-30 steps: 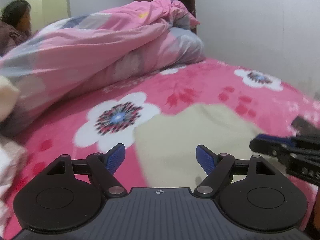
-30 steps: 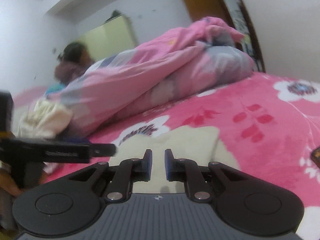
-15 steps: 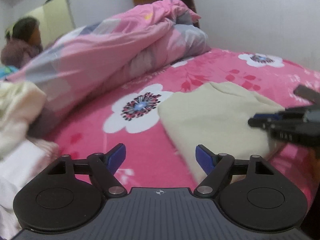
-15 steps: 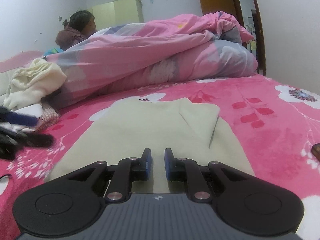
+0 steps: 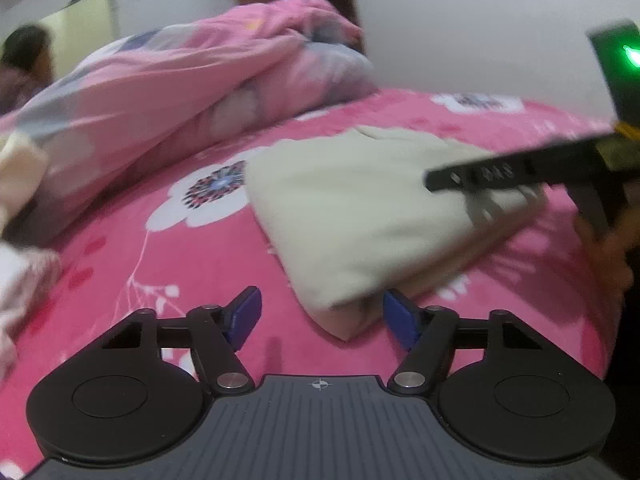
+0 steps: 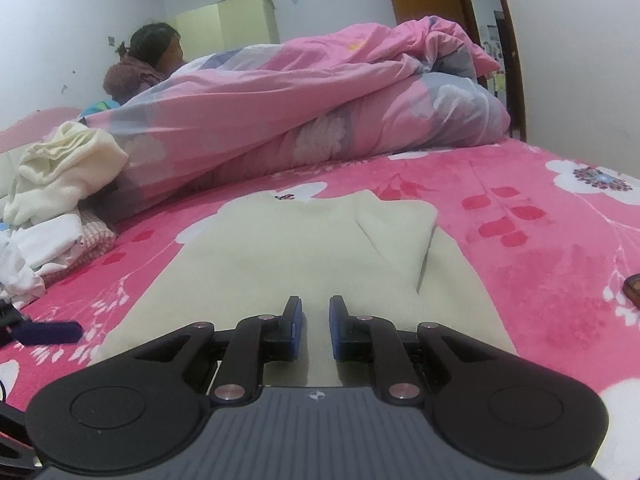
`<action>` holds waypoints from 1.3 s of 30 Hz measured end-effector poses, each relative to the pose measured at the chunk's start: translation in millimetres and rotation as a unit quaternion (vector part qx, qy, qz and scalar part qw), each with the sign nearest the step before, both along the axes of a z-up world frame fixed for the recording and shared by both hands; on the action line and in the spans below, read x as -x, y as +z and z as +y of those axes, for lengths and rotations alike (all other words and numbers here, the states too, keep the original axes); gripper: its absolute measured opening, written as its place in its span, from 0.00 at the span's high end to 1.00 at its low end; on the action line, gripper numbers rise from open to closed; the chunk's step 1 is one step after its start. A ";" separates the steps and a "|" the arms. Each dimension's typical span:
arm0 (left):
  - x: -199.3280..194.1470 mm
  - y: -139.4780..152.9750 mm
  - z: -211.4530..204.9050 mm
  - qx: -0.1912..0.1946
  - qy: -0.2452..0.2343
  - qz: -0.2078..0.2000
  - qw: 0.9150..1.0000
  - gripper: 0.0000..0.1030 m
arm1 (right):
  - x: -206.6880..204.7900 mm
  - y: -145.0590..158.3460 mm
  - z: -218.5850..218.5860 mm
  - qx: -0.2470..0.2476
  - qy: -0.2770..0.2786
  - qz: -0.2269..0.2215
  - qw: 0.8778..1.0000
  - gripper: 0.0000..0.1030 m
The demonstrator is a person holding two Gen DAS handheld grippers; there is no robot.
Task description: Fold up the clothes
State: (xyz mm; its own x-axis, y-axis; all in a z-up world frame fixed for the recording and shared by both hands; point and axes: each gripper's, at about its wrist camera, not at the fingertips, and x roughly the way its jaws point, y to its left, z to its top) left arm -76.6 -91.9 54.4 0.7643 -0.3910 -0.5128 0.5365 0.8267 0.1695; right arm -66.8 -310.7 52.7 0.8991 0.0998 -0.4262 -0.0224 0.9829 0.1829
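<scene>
A cream garment (image 6: 304, 248) lies flat on the pink flowered bedspread (image 6: 540, 248), with one sleeve folded in over its right side. My right gripper (image 6: 316, 328) hovers low over its near hem, jaws shut to a narrow slit with nothing between them. In the left wrist view, the garment (image 5: 352, 204) lies ahead and to the right. Its near corner reaches between the spread blue fingertips (image 5: 244, 314) of my open left gripper (image 5: 322, 316). The right gripper (image 5: 520, 168) shows there as a blurred black bar above the cloth, held by a hand (image 5: 608, 252).
A bunched pink and grey duvet (image 6: 320, 112) fills the back of the bed. A pile of cream and white clothes (image 6: 56, 208) sits at the left. A person (image 6: 152, 56) sits behind the duvet. A small dark object (image 6: 633, 286) lies at the right edge.
My left gripper has pulled back and to the left, so the garment's near corner now lies just ahead of its fingers. The right gripper has dropped lower over the hem, still shut.
</scene>
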 end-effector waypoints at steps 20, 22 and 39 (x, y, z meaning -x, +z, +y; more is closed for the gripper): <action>-3.8 -11.8 -0.9 -0.004 0.043 -0.043 0.998 0.33 | 1.1 -0.4 2.2 0.004 -0.004 0.000 1.000 0.86; -5.3 -11.8 -1.2 -0.002 0.040 -0.040 0.998 0.33 | 1.6 -0.9 2.1 0.004 -0.002 -0.001 1.000 0.86; -9.8 -12.5 7.7 0.005 0.014 -0.041 0.999 0.24 | 0.0 -1.7 -1.7 -0.005 0.002 -0.001 1.000 0.86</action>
State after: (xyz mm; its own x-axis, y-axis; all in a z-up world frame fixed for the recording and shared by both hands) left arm -66.9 -84.2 41.8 0.8142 -0.3733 -0.4447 0.4978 0.8430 0.2039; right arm -66.8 -312.4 51.0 0.8995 0.1077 -0.4235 -0.0268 0.9809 0.1925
